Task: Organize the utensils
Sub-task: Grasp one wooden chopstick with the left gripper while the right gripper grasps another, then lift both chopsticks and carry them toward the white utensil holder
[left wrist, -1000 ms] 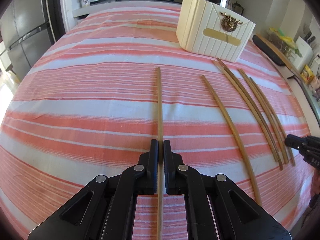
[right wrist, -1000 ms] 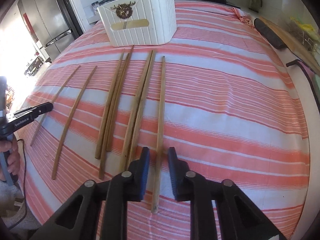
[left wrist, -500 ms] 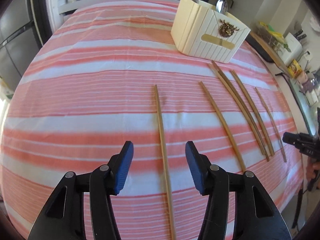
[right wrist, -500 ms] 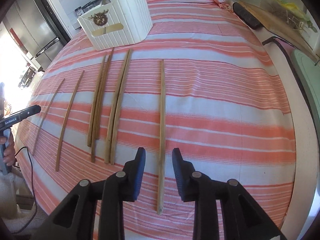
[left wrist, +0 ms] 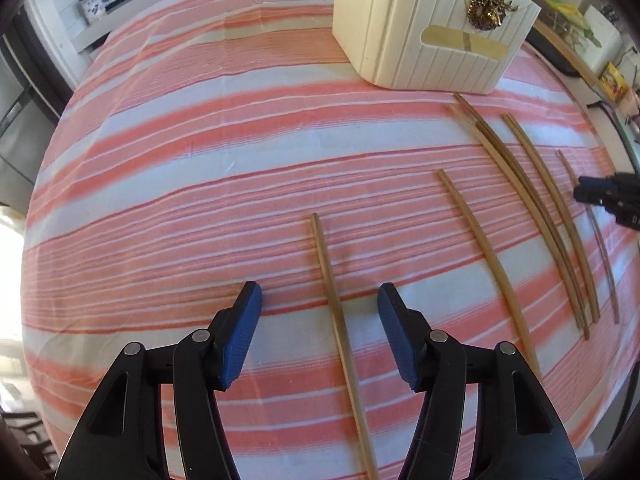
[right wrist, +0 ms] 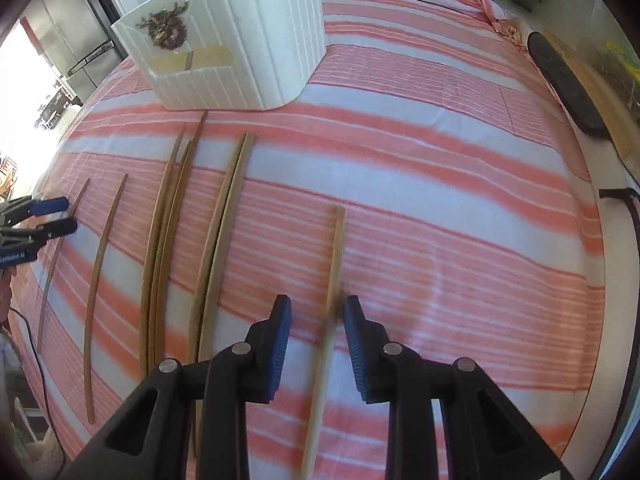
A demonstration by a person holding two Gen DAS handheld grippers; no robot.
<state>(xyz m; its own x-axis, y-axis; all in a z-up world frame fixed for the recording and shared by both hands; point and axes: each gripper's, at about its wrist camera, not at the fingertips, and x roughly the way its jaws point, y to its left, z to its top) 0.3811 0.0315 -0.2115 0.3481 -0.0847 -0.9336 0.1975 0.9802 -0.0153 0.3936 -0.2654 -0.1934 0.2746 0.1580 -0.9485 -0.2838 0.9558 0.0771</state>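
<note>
The left gripper has its blue-padded jaws spread wide and still opening, with a single wooden chopstick lying flat on the cloth between them, touched by neither pad; it runs from under the gripper body away toward the far side of the table. The right gripper has its jaws parted more narrowly, and another chopstick lies in that gap, close against the right-hand pad, though its near part is blurred and I cannot tell whether the pad touches it. Out from the left gripper, a lone chopstick lies to its right, then a tight pair and further sticks beyond, all roughly parallel. In the right wrist view the same row reads leftward from the gripper: a close pair, another touching pair, and two separate single sticks toward the table edge, where the left gripper's fingers are seen from the side. All rest on a salmon-and-white striped tablecloth. At the far end of the row stands a cream ribbed utensil holder, upright, bearing a gilt ornament and a pale label on its front face; the nearest chopstick tips stop just short of its base. Kitchen counters and a dark pan handle lie beyond the table's edge
</note>
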